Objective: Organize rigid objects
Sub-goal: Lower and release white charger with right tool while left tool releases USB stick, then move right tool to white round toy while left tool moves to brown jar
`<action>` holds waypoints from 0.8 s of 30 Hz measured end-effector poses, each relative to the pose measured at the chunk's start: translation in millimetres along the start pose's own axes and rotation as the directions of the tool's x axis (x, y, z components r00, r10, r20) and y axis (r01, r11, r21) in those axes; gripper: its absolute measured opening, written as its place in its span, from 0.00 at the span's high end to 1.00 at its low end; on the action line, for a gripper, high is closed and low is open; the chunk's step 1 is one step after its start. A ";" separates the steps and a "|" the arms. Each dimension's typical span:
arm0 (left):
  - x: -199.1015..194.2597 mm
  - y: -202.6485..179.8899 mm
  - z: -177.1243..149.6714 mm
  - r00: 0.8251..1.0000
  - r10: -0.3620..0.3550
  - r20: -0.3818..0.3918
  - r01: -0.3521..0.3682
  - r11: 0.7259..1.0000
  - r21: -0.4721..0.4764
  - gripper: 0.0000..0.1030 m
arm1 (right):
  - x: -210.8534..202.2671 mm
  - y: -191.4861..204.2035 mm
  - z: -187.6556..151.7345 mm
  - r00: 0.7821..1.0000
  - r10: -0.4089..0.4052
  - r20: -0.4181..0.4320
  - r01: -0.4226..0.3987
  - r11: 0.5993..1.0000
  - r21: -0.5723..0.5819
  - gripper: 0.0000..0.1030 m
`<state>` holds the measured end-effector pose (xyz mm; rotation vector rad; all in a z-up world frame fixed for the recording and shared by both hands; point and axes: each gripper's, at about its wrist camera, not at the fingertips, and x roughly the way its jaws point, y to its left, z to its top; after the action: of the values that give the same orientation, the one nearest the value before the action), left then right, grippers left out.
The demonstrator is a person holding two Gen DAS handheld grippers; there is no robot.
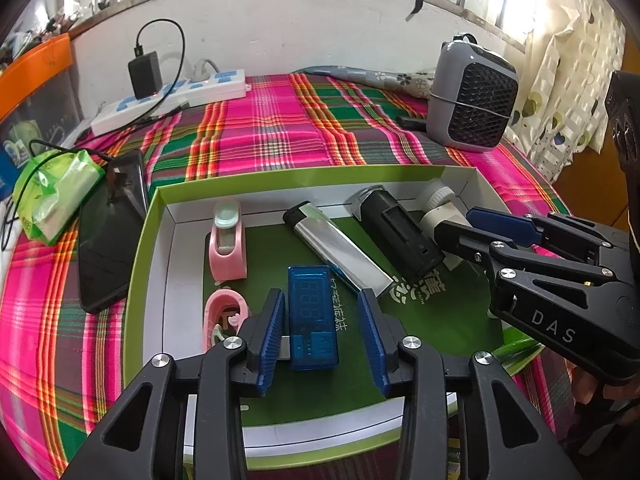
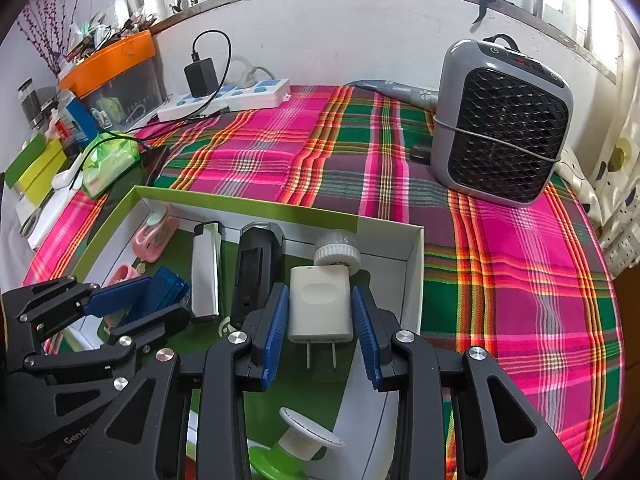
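"DAS" stood in pale letters on the black body of the right gripper (image 1: pixel 472 226) as seen from the left wrist view, and part of a word, "GenRo", showed on the left gripper (image 2: pixel 132 304) in the right wrist view. White Chinese characters were printed on the green floor of the box (image 1: pixel 144 236); I could not read them surely.

The left gripper (image 1: pixel 322 332) was spread wide around a translucent blue USB meter (image 1: pixel 312 316) with a digit display, pads clear of it on both sides. The right gripper (image 2: pixel 320 332) was spread wide around a white plug adapter (image 2: pixel 321 304), two prongs pointing back at the camera, pads just beside it, not touching.

All lay inside the green-rimmed box: two pink holders (image 1: pixel 228 240), one silver lighter (image 1: pixel 338 246), one black cylinder (image 1: pixel 400 232), one white ribbed cap (image 2: pixel 337 254). Beyond it on the plaid cloth (image 2: pixel 280 152) stood one grey fan heater (image 2: pixel 500 120) and one white power strip (image 2: pixel 228 98).
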<state>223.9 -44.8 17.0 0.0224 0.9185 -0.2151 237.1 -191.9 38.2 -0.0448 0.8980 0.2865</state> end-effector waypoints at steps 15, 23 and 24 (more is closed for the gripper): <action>-9.9 -0.4 -6.1 1.000 -0.013 0.009 0.013 1.000 -0.008 0.62 | -11.0 0.2 -5.7 1.000 0.004 0.026 -0.005 1.000 0.029 0.59; -20.2 -2.5 -11.3 1.000 -0.014 0.019 0.014 1.000 -0.010 0.62 | -22.2 0.6 -9.5 0.999 0.010 0.043 -0.012 0.999 0.050 0.59; -21.8 -3.7 -12.1 1.000 -0.004 0.024 0.004 1.000 -0.003 0.62 | -23.7 0.5 -10.3 0.999 0.010 0.045 -0.013 0.999 0.052 0.59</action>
<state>200.8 -43.2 27.2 0.0147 0.8949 -0.2175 215.2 -198.4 50.3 0.0151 0.8612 0.2734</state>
